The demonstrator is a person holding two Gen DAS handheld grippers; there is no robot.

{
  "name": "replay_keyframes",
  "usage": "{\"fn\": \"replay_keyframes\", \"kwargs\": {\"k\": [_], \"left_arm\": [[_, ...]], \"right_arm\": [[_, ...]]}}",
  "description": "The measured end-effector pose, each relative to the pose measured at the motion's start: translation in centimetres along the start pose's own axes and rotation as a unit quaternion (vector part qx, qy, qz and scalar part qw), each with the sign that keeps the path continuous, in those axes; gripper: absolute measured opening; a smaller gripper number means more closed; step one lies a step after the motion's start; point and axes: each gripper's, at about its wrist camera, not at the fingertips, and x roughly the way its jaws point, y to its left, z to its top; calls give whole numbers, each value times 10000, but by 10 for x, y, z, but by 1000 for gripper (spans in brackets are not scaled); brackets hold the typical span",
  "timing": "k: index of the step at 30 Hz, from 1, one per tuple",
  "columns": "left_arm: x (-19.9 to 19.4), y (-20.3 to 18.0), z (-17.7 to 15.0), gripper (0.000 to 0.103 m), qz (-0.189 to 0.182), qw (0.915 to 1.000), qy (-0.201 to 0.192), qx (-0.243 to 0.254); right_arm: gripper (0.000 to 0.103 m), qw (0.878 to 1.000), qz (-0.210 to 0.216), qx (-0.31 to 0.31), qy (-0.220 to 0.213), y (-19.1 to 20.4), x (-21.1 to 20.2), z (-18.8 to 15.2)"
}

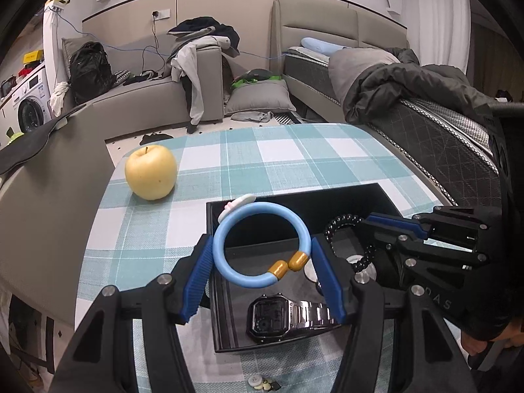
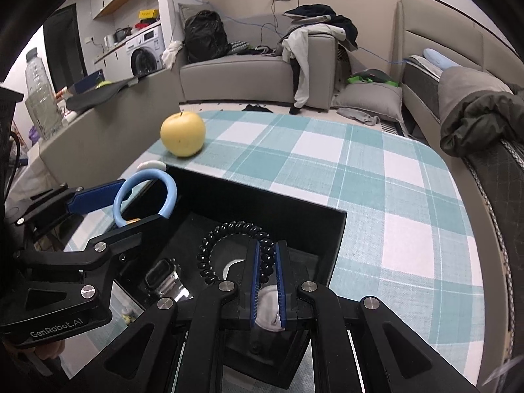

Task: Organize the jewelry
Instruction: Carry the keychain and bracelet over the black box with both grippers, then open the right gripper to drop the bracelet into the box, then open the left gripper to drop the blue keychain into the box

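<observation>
A black tray (image 1: 386, 196) is seen on the checked table (image 1: 294, 150), set toward its near edge.

The left gripper (image 1: 262, 258) is held half-wide, its pads bearing on the two outer sides of a light-blue bangle (image 1: 226, 229) above the tray's left wall. The bangle is judged rigid, light and smooth; being round, it may pivot or slip out between flat pads. A hold across its full width is judged soundest.

The right gripper (image 2: 267, 258) is closed almost fully on a black bead bracelet (image 2: 209, 245) over the tray's middle. The bracelet is judged limp and light; its free loop is expected to sag and swing.

A steel watch (image 1: 271, 317) lies at the tray's near edge. A yellow apple (image 1: 150, 172) stands near the table's far-left corner.
</observation>
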Motion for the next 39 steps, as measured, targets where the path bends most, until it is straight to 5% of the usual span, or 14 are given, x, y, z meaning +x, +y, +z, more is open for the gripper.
{"fn": "replay_keyframes", "kwargs": {"k": [9,21,23,25,31,39], "left_arm": [[2,-7,-4,55,-51,9999,105,117],[13,-18,-5,56,-268,9987,413,122],[11,-19,-5,57,-250,9988,394,130],[6,-19,-5,75,-264,9991,332,80],[-21,-7,-5,102,-180,9995,2,-246],[-55,19,-35,102,387,9980,45,-498]], "right_arm": [[13,9999,100,22,-94,-2,-10,-2],[54,9989,77,362,-303,-24,-32,-4],[67,9987,50,405,-316,-27,-34,-5],[76,9984,27,446,-356,-31,-39,-6],[100,9970,-79,598,-490,-39,-54,-12],[103,9944,46,849,-619,-40,-81,-30]]}}
